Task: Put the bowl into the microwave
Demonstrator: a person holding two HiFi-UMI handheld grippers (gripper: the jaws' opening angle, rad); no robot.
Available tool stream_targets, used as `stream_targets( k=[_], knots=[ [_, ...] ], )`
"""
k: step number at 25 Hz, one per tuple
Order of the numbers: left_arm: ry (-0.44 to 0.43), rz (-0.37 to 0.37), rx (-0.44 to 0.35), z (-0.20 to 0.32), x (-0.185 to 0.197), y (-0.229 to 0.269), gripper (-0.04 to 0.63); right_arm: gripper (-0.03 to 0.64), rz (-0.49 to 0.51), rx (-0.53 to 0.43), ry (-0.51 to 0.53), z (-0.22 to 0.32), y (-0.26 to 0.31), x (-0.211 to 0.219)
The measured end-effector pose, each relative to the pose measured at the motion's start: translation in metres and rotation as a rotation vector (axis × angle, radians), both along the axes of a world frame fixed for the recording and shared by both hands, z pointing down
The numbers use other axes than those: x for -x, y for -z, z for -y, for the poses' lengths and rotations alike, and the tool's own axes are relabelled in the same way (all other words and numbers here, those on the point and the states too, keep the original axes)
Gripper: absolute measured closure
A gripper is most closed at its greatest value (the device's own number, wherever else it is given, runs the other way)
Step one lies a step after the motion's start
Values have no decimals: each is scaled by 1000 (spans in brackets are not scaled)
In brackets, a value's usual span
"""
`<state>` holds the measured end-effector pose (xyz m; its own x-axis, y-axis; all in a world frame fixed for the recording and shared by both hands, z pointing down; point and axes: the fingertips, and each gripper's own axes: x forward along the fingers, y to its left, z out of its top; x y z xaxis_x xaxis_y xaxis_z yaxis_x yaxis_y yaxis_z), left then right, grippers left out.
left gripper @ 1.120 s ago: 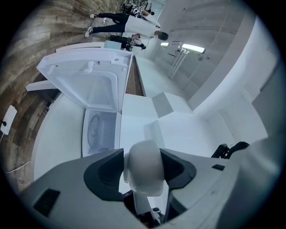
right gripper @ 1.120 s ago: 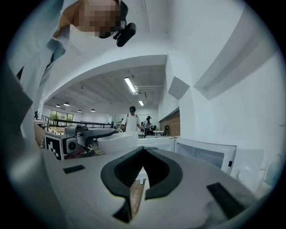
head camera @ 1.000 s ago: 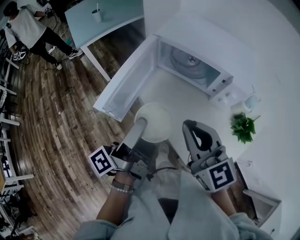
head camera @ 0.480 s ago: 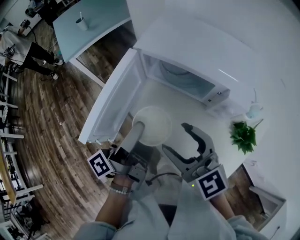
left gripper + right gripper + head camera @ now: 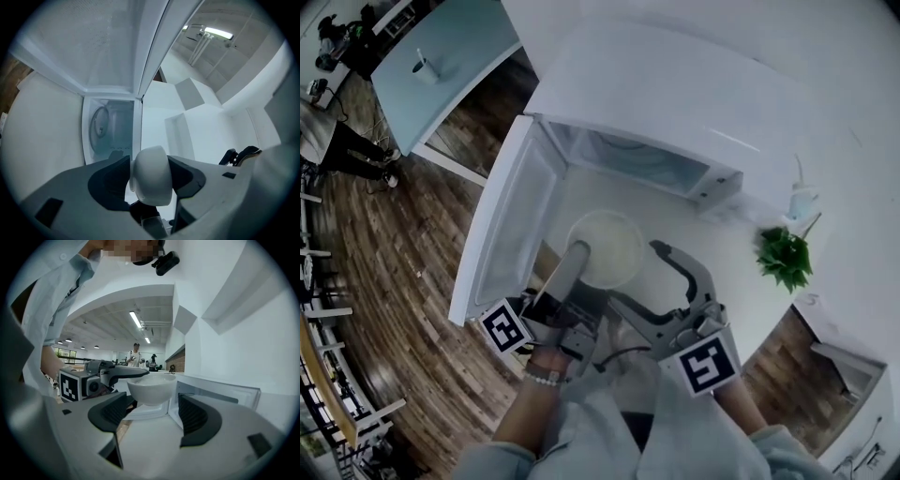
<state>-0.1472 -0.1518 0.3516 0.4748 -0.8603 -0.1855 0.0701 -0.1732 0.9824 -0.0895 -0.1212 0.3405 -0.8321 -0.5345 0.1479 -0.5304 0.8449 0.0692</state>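
The white bowl (image 5: 609, 246) hangs level just before the mouth of the white microwave (image 5: 675, 103), whose door (image 5: 511, 225) swings wide to the left. My left gripper (image 5: 578, 251) is shut on the bowl's near-left rim; the bowl (image 5: 151, 180) fills the gap between its jaws, with the turntable (image 5: 100, 129) ahead. My right gripper (image 5: 634, 274) sits by the bowl's near-right side, its jaws opening wide and touching nothing. From the right gripper (image 5: 154, 411), the bowl (image 5: 152, 387) shows beyond the jaws, pinched by the left gripper (image 5: 119, 373).
A white counter (image 5: 712, 244) carries the microwave. A small green plant (image 5: 785, 258) and a pale cup (image 5: 802, 199) stand at its right. A light blue table (image 5: 441, 66) with a mug lies far left over wood floor. A person (image 5: 342, 150) stands at the left edge.
The right gripper's jaws have gone from shut to wide open beside the bowl. The left gripper has carried the bowl nearer the microwave's opening.
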Motion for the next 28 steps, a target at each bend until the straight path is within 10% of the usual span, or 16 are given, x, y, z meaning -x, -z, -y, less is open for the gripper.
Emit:
stream_targets(
  k=[28],
  knots=[
    [-162,128,99,91,-31,-80,370,313,-110,160,-317,80,-86,-23]
  ],
)
